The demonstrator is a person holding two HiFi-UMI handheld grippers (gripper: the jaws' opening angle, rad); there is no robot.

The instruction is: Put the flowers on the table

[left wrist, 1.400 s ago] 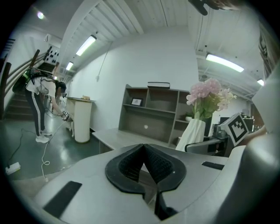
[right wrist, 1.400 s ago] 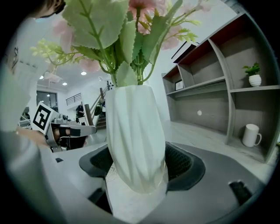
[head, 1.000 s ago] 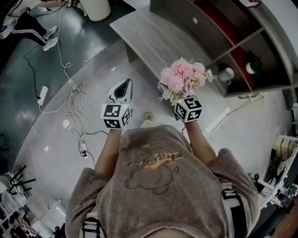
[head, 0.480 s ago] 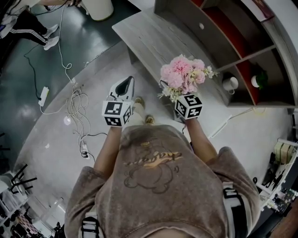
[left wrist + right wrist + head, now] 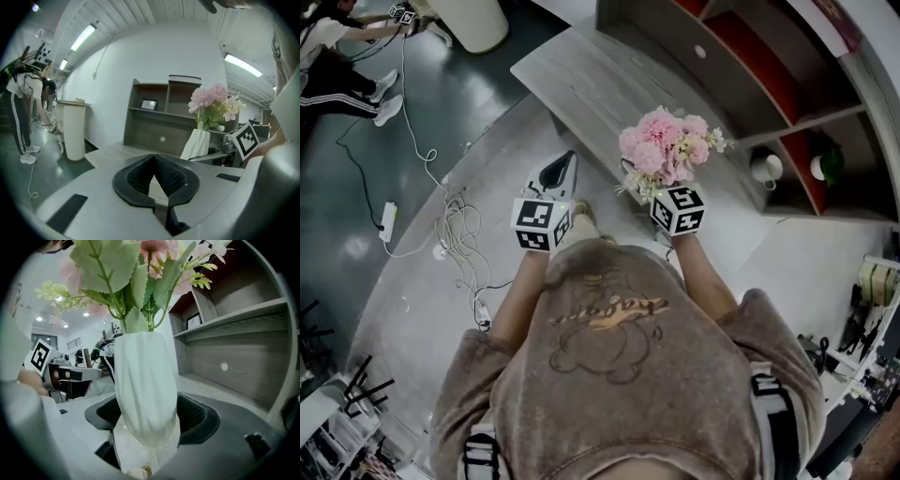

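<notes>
A bunch of pink flowers [image 5: 664,155] stands in a white ribbed vase [image 5: 145,390], held upright in the air. My right gripper [image 5: 667,192] is shut on the vase's lower body, and leaves and blooms [image 5: 126,277] fill the top of the right gripper view. The grey wooden table [image 5: 600,80] lies just ahead of and below the flowers. My left gripper [image 5: 561,169] hangs to the left of the vase at about the same height. In the left gripper view its pads [image 5: 164,176] meet at the tips with nothing between them, and the vase [image 5: 196,144] shows to the right.
A grey shelf unit [image 5: 769,56] with red backs stands behind the table, holding a white mug [image 5: 761,169] and a green plant [image 5: 830,164]. Cables [image 5: 455,225] trail over the floor at left. A white cylinder [image 5: 469,19] and a person [image 5: 337,56] are at upper left.
The person has stepped a little nearer the table. Both grippers have shifted slightly towards it, with the vase still held.
</notes>
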